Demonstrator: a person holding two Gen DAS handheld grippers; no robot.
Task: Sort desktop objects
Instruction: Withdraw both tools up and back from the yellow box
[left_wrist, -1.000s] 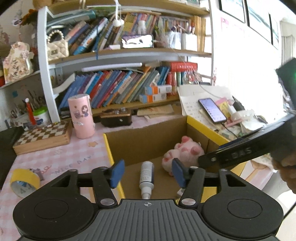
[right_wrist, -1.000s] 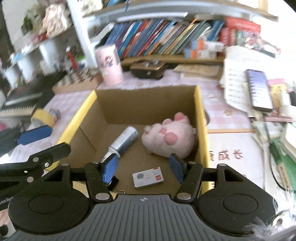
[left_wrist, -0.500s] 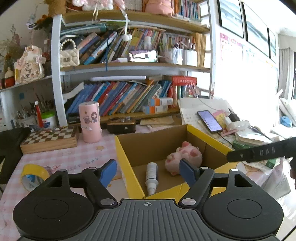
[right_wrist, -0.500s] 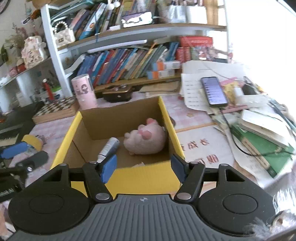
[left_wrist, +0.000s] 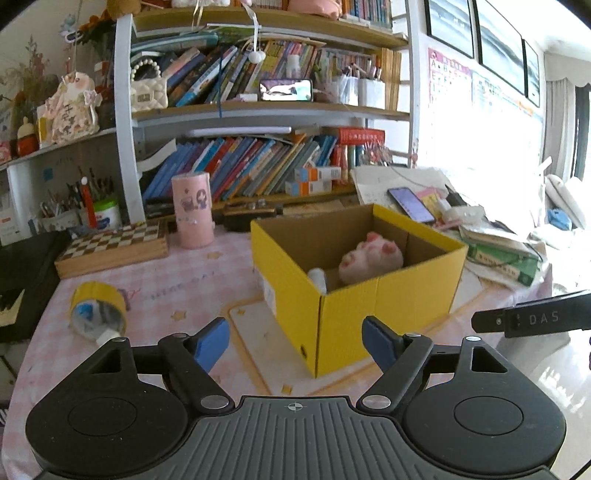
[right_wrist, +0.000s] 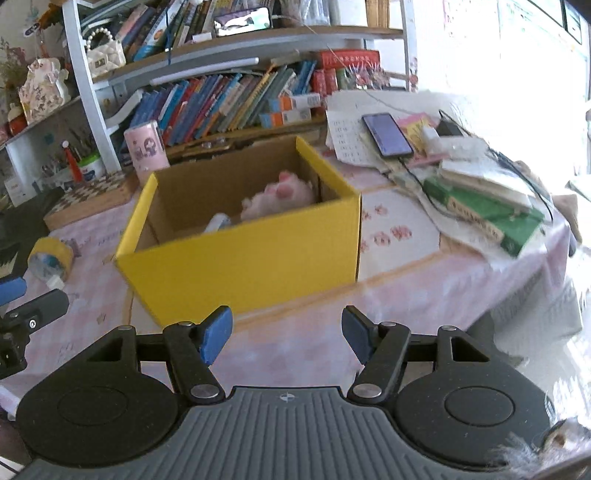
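While its jaws are opening with nothing between them, the left gripper (left_wrist: 295, 341) hangs above the pink checked tablecloth (left_wrist: 177, 291), just in front of the near corner of the yellow cardboard box (left_wrist: 373, 314). The right gripper (right_wrist: 287, 334) is released as well, its blue pads (right_wrist: 216, 332) parted and empty, short of the box's long yellow side. Inside the box lie a pink plush toy (left_wrist: 369, 256) and, beside it, a white bottle (left_wrist: 318, 278) of which only the end shows. To the left of the box, a yellow tape roll (left_wrist: 96, 308) lies on the cloth. Behind it stand a wooden chessboard case (left_wrist: 114, 245) and a pink cylindrical tin (left_wrist: 192, 208). A phone (right_wrist: 387, 134) rests on papers to the right of the box
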